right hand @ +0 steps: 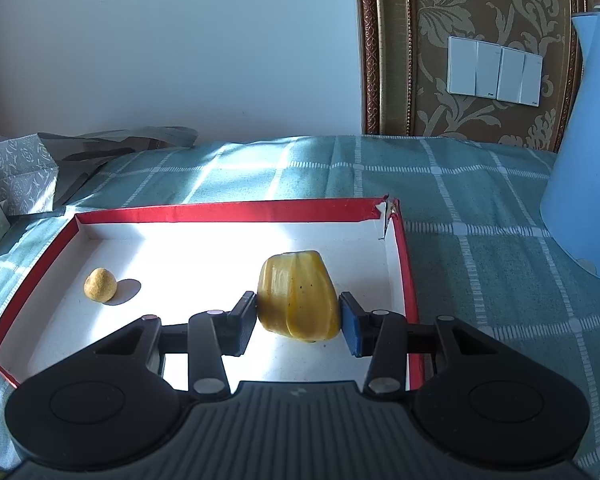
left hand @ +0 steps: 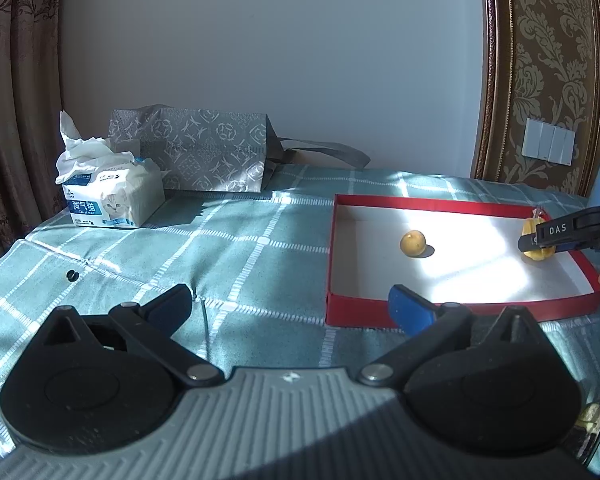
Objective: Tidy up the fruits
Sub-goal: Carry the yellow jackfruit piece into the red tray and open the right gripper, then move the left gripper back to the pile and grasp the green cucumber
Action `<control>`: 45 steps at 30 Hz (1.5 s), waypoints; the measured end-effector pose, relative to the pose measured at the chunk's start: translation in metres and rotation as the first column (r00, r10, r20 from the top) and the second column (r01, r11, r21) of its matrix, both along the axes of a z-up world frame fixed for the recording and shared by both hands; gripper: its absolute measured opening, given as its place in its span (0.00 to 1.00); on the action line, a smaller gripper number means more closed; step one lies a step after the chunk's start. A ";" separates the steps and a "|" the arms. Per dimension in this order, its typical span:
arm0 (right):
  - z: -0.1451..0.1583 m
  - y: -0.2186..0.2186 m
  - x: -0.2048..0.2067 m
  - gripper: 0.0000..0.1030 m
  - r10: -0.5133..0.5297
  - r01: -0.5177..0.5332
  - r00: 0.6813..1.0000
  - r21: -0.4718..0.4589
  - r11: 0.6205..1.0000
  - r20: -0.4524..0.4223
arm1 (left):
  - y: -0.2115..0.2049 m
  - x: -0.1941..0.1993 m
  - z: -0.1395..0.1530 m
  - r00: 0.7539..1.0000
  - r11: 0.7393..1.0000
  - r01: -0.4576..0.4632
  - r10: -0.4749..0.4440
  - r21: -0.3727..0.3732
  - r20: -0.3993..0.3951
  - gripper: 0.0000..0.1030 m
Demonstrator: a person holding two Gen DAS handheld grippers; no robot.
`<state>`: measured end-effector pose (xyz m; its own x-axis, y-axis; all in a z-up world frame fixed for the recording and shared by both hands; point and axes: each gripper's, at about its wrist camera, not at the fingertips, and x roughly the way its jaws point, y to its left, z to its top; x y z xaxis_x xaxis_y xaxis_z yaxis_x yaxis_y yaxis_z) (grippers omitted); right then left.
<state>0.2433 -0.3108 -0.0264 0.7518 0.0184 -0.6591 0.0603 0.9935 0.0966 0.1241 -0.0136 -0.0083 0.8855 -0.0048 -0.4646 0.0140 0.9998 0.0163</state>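
**Ribbed yellow fruit at the tray's right end, pads on both flanks**

My right gripper [right hand: 299,317] has the ribbed yellow fruit [right hand: 298,296] between its pads, black pad on its left flank, blue pad [right hand: 350,330] on the right. Contact looks made on both sides, so I judge it grasped, lightly. The fruit appears to sit on the white floor of the shallow red-walled cardboard tray [right hand: 236,211], near the right wall. Can't tell if it's lifted a hair.

Why across the flanks: the ribs run lengthwise, so a side pinch seats in the grooves and shouldn't roll.

The small round tan fruit [right hand: 100,285] lies at the tray's left end, well apart. Placing at the right end keeps the two from knocking.

My left gripper [left hand: 290,304] hangs over the green checked cloth [left hand: 220,240], near the tray's near-left corner, fingers spread wide, holding nothing. It's parked clear so the right has the tray.

Far left: tissue pack [left hand: 112,200], grey patterned bag [left hand: 192,152]. Pale blue jug [right hand: 588,184] stands right of the tray, off to the side of my reach.
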 end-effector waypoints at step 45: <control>0.080 0.039 -0.278 0.53 0.048 -0.039 0.931 -0.031 0.999 0.362 | 0.022 -0.018 0.011 0.943 0.944 0.317 -0.323 -0.090 -0.076 1.00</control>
<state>-0.0350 -0.2714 0.0534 0.9383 0.0447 -0.3429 -0.0177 0.9965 0.0813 0.1062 0.0086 0.0029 0.7869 -0.3191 -0.5282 0.3314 0.9406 -0.0744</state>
